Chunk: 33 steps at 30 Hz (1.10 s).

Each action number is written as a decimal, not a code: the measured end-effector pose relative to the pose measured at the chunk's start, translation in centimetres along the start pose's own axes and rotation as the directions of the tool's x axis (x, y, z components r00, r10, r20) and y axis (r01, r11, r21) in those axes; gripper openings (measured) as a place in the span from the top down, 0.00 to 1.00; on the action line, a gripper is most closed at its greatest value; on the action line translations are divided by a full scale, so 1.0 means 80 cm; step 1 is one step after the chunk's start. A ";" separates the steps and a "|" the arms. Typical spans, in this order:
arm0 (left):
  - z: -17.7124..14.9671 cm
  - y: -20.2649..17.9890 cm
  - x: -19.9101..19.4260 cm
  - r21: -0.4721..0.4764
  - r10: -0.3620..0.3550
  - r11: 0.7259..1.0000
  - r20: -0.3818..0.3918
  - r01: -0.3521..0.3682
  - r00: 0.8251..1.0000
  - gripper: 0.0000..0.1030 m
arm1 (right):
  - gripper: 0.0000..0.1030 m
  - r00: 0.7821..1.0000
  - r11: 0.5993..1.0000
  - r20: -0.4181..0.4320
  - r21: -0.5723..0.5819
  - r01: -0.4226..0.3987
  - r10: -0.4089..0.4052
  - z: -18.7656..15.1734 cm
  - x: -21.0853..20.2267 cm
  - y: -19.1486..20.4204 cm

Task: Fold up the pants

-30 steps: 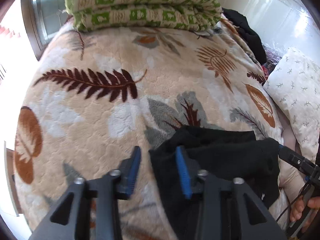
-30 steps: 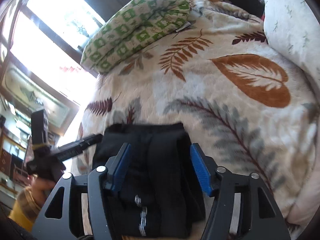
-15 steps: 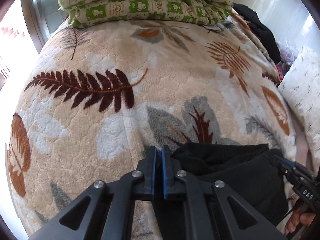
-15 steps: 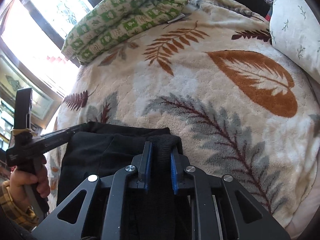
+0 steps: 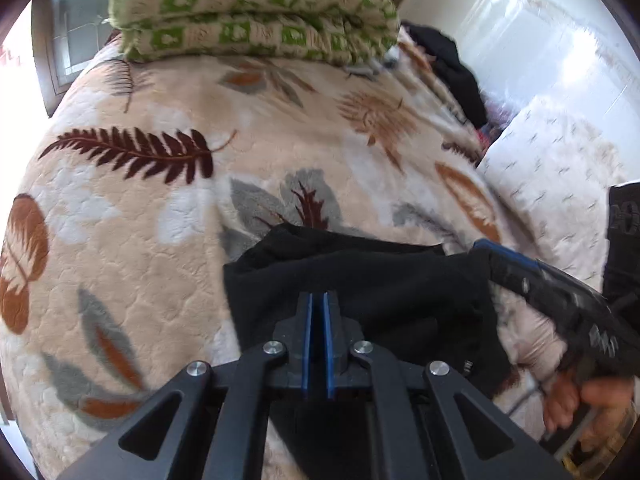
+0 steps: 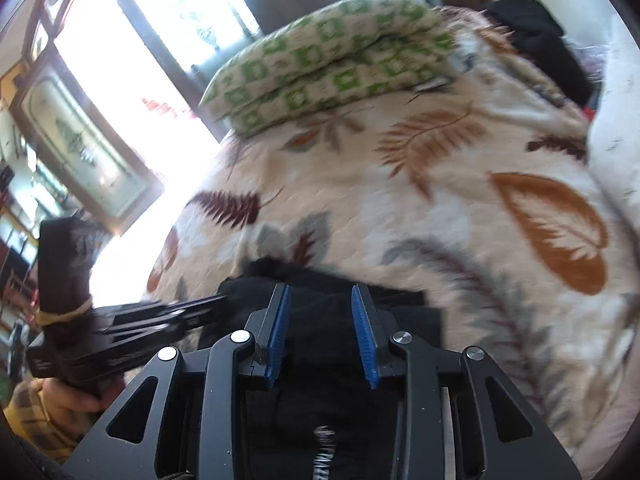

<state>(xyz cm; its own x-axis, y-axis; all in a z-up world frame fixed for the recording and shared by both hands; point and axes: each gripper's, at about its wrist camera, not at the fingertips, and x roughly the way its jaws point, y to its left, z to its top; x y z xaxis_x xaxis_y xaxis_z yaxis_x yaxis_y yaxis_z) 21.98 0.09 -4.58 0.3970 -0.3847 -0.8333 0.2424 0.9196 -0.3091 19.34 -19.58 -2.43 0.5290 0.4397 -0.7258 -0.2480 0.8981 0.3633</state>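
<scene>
Black pants (image 5: 380,280) lie bunched on a leaf-patterned bedspread (image 5: 160,240) near its front edge. My left gripper (image 5: 316,300) is shut on their fabric, which spreads out on both sides of the blue pads. In the right wrist view the left gripper (image 6: 200,308) reaches into the left side of the pants (image 6: 408,308). My right gripper (image 6: 318,292) hangs over the same cloth with its jaws opening. Black fabric shows between the pads, but they do not press on it. The right gripper's tip (image 5: 492,252) sits at the pants' right edge.
A folded green-and-white quilt (image 5: 256,8) lies at the far end of the bed, below a window. A white pillow (image 5: 552,168) and dark clothing (image 5: 452,68) line the right side. A person's hand (image 5: 592,404) holds the right gripper's handle.
Both grippers closed on the pants from wide open. The left stays shut and has shifted, with the cloth now spread around it. The right gripper's jaws have parted again and it has rolled.
</scene>
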 end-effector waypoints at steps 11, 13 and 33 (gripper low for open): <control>0.036 -0.004 0.061 0.010 0.083 0.997 -0.056 -0.082 0.995 0.93 | 0.72 0.999 0.999 -0.049 0.033 0.019 -0.018 -0.021 0.030 -0.022; 0.034 0.001 0.047 -0.019 0.052 0.998 -0.028 -0.053 0.998 0.93 | 0.68 0.999 0.999 -0.024 0.022 0.024 -0.023 -0.023 0.014 -0.014; -0.107 -0.065 -0.031 0.114 0.148 0.981 0.072 -0.155 0.986 0.65 | 0.62 0.987 0.985 -0.071 -0.112 0.134 -0.142 -0.127 -0.024 0.022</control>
<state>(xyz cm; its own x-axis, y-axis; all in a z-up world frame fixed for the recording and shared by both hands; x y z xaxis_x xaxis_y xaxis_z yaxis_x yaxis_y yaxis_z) 12.19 -3.06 -4.85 0.4913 -0.2491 -0.8346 0.2770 0.9532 -0.1215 9.69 -18.75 -6.33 0.5003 0.3073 -0.8095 -0.2641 0.9445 0.1953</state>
